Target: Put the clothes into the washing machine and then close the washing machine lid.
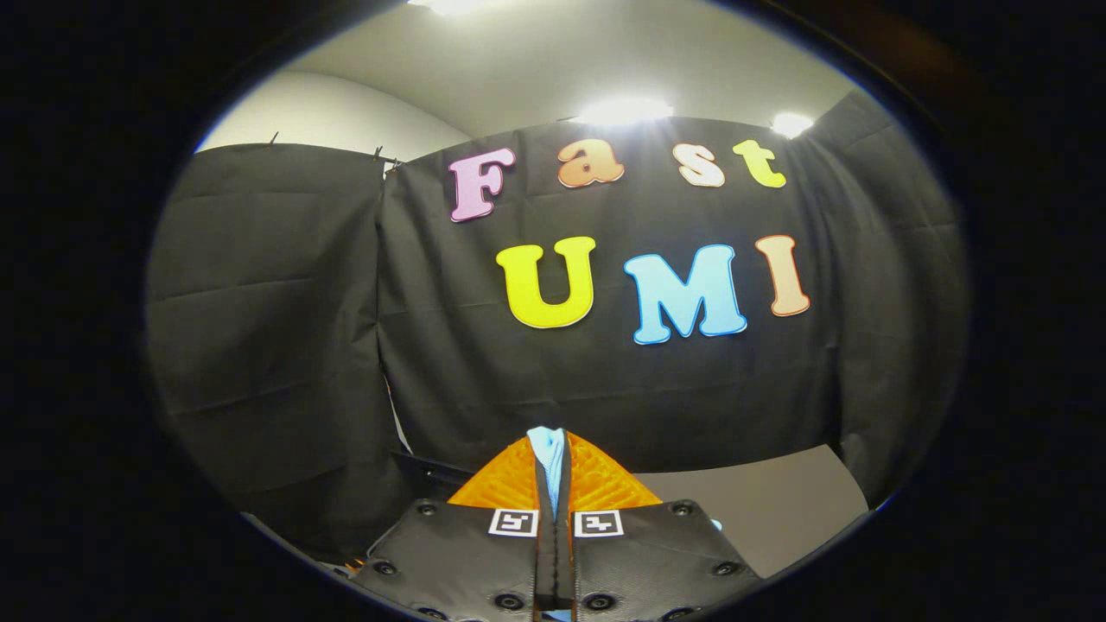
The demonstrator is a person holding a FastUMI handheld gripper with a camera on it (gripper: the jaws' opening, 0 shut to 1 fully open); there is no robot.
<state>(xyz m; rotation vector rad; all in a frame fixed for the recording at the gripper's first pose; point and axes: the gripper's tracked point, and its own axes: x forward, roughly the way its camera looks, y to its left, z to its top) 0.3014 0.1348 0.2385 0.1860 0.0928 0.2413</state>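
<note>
My gripper is shut on a piece of light blue cloth. A thin fold of that cloth sticks up between the two fingertips and runs down the narrow gap between the fingers. A small bit of the same blue shows by the right finger's base. The gripper is raised and points toward the black cloth wall, well above the grey table surface. The rest of the garment hangs hidden under the fingers.
The black cloth wall stands close ahead and wraps round to the left. A dark edged object shows just left of the fingers, too little of it to name. Bright ceiling lights are overhead.
</note>
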